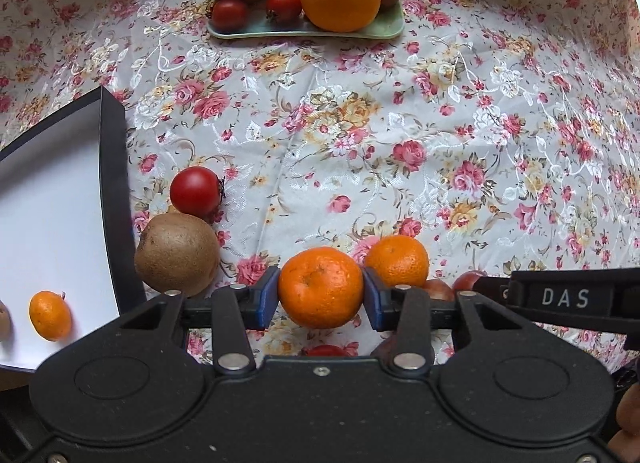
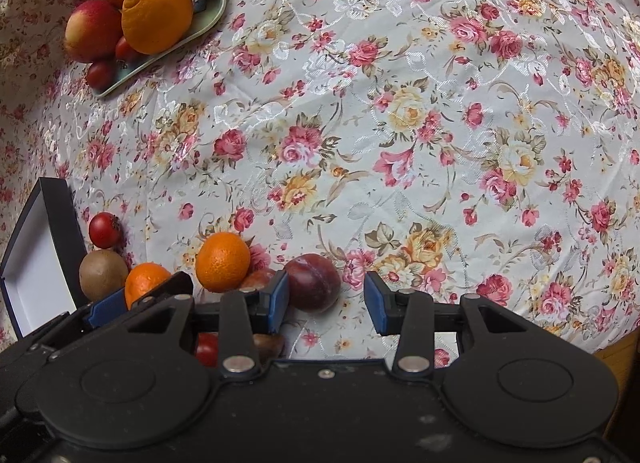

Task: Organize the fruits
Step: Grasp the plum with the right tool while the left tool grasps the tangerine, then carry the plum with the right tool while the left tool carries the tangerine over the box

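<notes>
My left gripper (image 1: 321, 291) is shut on an orange mandarin (image 1: 320, 283), held between its blue pads just above the cloth. A second mandarin (image 1: 397, 261) lies right behind it. To the left, a brown kiwi (image 1: 177, 255) and a red tomato (image 1: 195, 191) rest against the black box (image 1: 114, 167), whose white floor holds a small mandarin (image 1: 50, 315). My right gripper (image 2: 327, 297) is open, with a dark plum (image 2: 314, 279) on the cloth between its fingers, close to the left pad (image 2: 278, 297).
A pale green tray (image 1: 390, 29) at the back holds a big orange, an apple, tomatoes and plums. The right gripper's body (image 1: 560, 299) reaches in from the right. More small fruits lie half hidden under both grippers. Floral cloth (image 2: 440, 123) covers the table.
</notes>
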Demonstrator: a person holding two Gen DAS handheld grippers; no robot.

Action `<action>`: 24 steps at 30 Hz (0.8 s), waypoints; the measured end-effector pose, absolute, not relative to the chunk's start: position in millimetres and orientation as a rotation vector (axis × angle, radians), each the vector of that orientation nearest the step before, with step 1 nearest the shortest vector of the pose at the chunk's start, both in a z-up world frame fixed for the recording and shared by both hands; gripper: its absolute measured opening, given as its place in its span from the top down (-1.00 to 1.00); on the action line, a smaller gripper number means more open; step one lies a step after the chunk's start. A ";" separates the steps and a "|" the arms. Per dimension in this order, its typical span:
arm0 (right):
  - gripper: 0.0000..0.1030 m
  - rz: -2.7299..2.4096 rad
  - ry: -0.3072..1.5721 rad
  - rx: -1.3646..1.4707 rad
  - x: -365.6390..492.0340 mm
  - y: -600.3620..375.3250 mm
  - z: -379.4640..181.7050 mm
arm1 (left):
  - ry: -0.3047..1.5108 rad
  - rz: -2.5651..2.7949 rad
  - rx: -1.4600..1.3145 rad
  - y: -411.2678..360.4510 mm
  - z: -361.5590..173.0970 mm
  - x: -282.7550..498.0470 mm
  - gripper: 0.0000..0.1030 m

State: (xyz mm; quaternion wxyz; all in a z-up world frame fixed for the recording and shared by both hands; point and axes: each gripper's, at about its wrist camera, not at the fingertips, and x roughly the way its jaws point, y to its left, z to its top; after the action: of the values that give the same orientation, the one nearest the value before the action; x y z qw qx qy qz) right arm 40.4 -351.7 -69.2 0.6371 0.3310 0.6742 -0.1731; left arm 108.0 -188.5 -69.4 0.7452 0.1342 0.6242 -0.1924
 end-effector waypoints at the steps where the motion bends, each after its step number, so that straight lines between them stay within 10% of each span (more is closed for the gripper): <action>1: 0.15 -0.396 1.544 0.757 41.3 -350.1 -70.7 | 1.370 -0.421 0.287 -187.5 -69.3 109.6 0.02; 24: 0.27 -0.478 1.578 0.749 50.1 -346.0 -75.0 | 1.331 -0.372 0.142 -139.1 -28.0 129.7 0.02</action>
State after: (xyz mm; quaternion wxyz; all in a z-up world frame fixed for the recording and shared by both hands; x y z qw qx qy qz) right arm 50.1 -346.0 -75.0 0.6172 0.3252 0.6857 -0.2078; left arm 129.7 -139.1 -28.0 0.7682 0.0656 0.6134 -0.1712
